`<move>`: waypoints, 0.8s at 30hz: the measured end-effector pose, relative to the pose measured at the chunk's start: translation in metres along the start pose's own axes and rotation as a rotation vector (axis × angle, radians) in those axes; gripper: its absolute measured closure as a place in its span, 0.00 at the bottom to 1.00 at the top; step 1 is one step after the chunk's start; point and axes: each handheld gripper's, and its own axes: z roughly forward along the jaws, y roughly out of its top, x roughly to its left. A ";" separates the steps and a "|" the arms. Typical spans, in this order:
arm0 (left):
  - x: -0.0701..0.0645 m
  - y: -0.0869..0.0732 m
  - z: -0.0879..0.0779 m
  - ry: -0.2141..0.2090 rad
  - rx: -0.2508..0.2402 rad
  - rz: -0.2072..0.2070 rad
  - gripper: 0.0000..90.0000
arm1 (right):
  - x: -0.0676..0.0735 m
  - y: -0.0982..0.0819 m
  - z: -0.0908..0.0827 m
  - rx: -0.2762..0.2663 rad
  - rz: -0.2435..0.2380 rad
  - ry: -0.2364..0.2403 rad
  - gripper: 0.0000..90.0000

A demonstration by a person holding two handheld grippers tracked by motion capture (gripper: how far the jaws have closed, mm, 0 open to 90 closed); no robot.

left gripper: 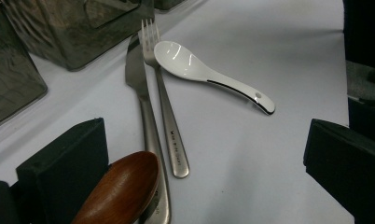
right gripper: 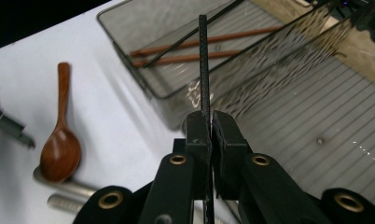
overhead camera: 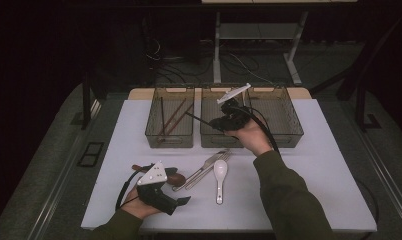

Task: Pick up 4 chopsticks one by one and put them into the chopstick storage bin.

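Only writing I can spot is engraved on the fork (left gripper: pixel 164 112) handle in the left gripper view, too small to read.

Count: three mesh bins at the far side of the table (overhead camera: pixel 329 175) in a row, left bin (overhead camera: pixel 170 118), middle bin (overhead camera: pixel 215 131) and right bin (overhead camera: pixel 281 117). The left bin has two brown chopsticks (right gripper: pixel 202 50) plus one black one lying across them. On the table there's one fork, one knife (left gripper: pixel 141 100) right against it, one white spoon (overhead camera: pixel 220 175) with its bowl touching the fork tines, and one wooden spoon (right gripper: pixel 59 135) just left of the knife.

Right gripper (overhead camera: pixel 224 117) is up over the middle bin, jaws pressed together on a black chopstick (right gripper: pixel 204 65). In its own view the stick pokes straight out from between the pads toward the left bin.

Left gripper (overhead camera: pixel 161 192) sits low at the near edge of the table, jaws spread wide with nothing between them. The wooden spoon's bowl is just by one jaw, and the metal cutlery lies ahead of it.

Cables and desk legs on the floor behind the table.
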 end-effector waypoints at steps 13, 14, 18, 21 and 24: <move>-0.001 0.001 0.000 -0.009 -0.005 0.013 0.00 | 0.001 0.042 0.034 0.010 0.029 -0.036 0.95; -0.002 0.001 0.000 -0.012 -0.008 0.011 0.00 | 0.001 0.044 0.037 0.011 0.034 -0.043 0.96; -0.002 0.001 0.000 -0.012 -0.013 0.005 0.00 | 0.000 0.055 0.051 0.014 0.045 -0.057 0.95; -0.002 0.001 0.000 -0.012 -0.011 0.003 0.00 | -0.002 0.062 0.061 0.008 0.074 -0.059 0.95; -0.001 0.002 0.000 -0.012 -0.014 0.006 0.00 | -0.002 0.068 0.072 0.020 0.081 -0.070 0.95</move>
